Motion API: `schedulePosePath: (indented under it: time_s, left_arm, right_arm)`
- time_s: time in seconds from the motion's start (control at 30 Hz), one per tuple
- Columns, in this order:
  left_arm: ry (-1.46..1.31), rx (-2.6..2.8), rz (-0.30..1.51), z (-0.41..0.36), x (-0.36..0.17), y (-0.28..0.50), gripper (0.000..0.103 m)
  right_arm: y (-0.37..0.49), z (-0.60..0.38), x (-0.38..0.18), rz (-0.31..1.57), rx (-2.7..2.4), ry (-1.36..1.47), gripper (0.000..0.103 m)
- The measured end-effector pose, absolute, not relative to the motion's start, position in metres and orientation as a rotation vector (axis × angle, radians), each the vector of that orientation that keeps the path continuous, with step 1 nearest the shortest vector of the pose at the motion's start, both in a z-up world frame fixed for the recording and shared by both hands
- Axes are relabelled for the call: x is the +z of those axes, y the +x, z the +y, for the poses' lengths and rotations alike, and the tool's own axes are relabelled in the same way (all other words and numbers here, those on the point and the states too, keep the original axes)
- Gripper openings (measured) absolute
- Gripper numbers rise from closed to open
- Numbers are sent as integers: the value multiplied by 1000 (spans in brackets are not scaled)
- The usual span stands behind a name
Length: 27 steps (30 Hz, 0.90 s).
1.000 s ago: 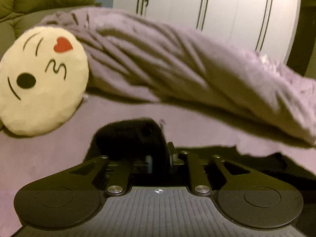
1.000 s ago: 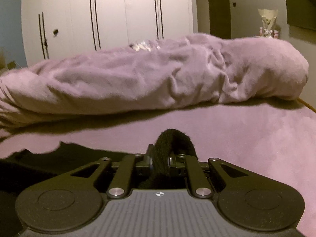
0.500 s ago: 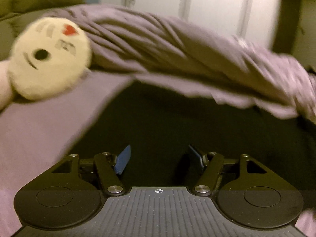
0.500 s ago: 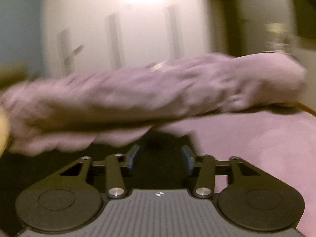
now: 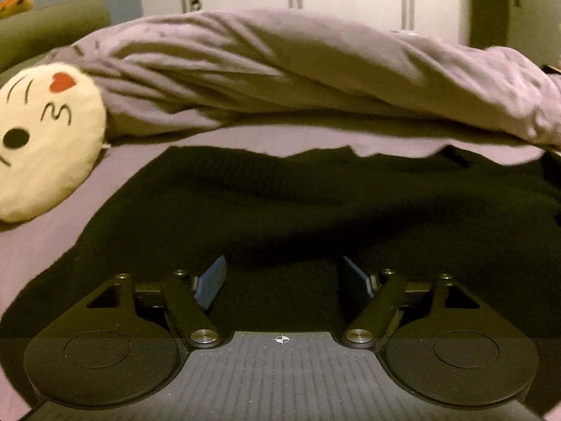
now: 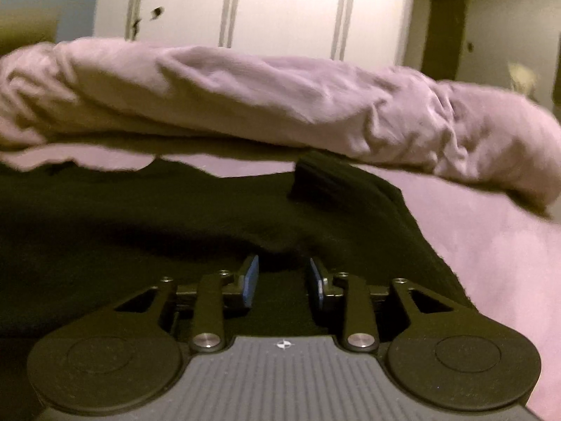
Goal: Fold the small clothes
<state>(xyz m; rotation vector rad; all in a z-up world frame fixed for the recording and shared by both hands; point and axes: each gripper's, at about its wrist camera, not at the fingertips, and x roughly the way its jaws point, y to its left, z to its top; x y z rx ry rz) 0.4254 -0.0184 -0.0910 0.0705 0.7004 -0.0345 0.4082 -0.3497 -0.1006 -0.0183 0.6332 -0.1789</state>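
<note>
A black knit garment (image 5: 298,203) lies spread flat on the lilac bed sheet (image 5: 52,238). My left gripper (image 5: 282,263) hovers low over its near edge. The jaws are opening wide, and black cloth lies under the gap without either blue pad pressing it. In the right wrist view the same garment (image 6: 140,217) fills the left and middle, with a ribbed cuff (image 6: 326,179) sticking up at its far right corner. My right gripper (image 6: 282,260) is open with a narrower gap, its pads clear of the cloth below.
A long rolled lilac duvet (image 5: 280,70) runs across the bed just behind the garment, also in the right wrist view (image 6: 245,94). A cream emoji pillow (image 5: 42,137) lies at the left. White wardrobe doors (image 6: 280,3) stand behind. Bare sheet (image 6: 491,245) extends to the right.
Both grippers were shut on bunched black cloth a second ago; both have let go and opened. The garment now lies spread out flat, and both grippers have sunk lower over it.
</note>
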Motion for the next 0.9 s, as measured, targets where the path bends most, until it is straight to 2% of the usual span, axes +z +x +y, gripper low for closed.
schedulePosePath:
  time_s: [0.03,0.13,0.3,0.47,0.5,0.57,0.77,0.9]
  left_arm:
    - [25,-28,723,-11,-89,428,79]
    - [-83,-28,725,8,-75,420,66]
    - [-106,-79,701,3,-64,424,68]
    - [-108,-58,743,-13,-85,453,67]
    - [-92,-52,748,-15,-91,459,69]
    - [15,-55,733,-26,-98,468,74]
    - [89,-51,723,-25,-106,496,93]
    - [100,-42,695,-27,-111,497,97]
  right_arm:
    - [408,-351,-99,637,-178,-9,32]
    - [404,-344,-84,658,-201,-8,33]
    - [401,-314,-58,609,-91,99,33]
    - [438,-268,-72,640,26,-3,32]
    - [453,-262,-87,719,45,-25,33]
    - [465,-254,-104,702,30,-84,33]
    - [488,-263,-111,706,-7,-28,48]
    - [487,-269,-114,690,1,1,50]
